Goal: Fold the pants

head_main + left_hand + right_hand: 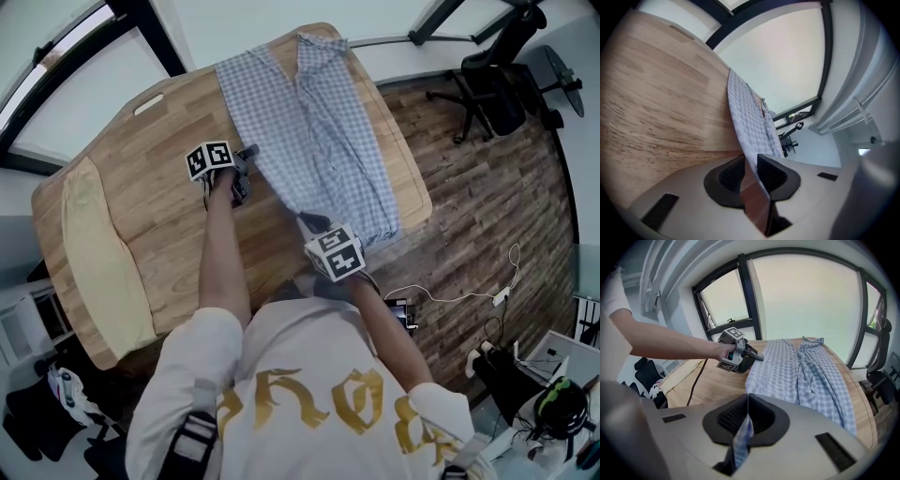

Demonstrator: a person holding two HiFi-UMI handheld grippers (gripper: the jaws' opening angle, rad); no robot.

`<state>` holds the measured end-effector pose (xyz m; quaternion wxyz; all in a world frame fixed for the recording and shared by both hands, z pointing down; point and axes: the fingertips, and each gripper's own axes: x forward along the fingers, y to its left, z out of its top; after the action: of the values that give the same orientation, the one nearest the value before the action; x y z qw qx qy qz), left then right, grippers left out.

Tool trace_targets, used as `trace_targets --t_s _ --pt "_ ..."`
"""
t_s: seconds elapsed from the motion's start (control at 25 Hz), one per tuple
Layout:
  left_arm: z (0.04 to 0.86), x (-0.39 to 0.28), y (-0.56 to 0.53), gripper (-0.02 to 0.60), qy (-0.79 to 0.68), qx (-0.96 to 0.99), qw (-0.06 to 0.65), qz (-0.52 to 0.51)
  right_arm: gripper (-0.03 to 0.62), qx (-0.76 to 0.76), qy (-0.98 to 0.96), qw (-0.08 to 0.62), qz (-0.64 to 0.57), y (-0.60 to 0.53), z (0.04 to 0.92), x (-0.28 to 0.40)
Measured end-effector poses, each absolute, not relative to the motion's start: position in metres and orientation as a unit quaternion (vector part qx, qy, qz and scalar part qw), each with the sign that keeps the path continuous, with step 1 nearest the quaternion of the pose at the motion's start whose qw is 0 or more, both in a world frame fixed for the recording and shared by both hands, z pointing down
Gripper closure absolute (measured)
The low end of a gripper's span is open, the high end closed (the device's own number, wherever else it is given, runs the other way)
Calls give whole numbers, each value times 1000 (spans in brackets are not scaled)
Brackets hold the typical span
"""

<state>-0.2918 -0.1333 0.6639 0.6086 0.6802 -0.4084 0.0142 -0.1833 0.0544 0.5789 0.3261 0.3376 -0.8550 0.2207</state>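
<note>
The pants (319, 141), in a blue-and-white check, lie flat on the table (159, 187). In the head view they run on a slant from the top centre of the frame down to the table's right edge. Their waist end is at the top and their leg ends are lower right.

The left gripper (246, 161) sits just left of centre, at the left edge of the pants about halfway along them. In the left gripper view its jaws stand a little apart. A brown wedge shows through the gap at the left gripper (751, 159), and the edge of the pants (750, 126) comes down right to the jaw tips. The pads do not look pressed onto the cloth. The right gripper view shows the left gripper (757, 356) from the side, with its tips at the hem of the pants (806, 371) and a bare forearm behind it.

The right gripper (314, 223) is below centre in the head view, at the lower end of the pants near the person's chest. In its own view the jaws of the right gripper (746, 401) are closed on a fold of checked cloth, which hangs down between the pads.

A yellow cloth (98, 253) lies along the table's left end, well apart from the pants. An office chair (497, 84) stands on the floor (469, 216) at upper right.
</note>
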Motion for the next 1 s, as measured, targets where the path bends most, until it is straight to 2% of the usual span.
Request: trace_targets --t_s 0.08,0.12,0.4,0.6,0.76,1.0 --pt "663 -300 -136 516 -424 680 598 15 566 338 -856 323 221 57 576 -186" --pt "661 -302 -136 527 -427 683 592 19 566 339 -856 322 221 58 576 -187" --pt "623 -278 -167 538 -442 718 537 35 566 338 -856 306 246 41 568 -158" --pt "572 -249 -185 538 -446 762 465 64 566 346 -856 285 258 29 562 -133" --pt "546 -216 -198 538 -440 789 414 110 566 355 -855 265 269 18 556 -104" --pt "524 -154 -222 538 -423 807 387 140 566 359 -854 246 285 -1 550 -51"
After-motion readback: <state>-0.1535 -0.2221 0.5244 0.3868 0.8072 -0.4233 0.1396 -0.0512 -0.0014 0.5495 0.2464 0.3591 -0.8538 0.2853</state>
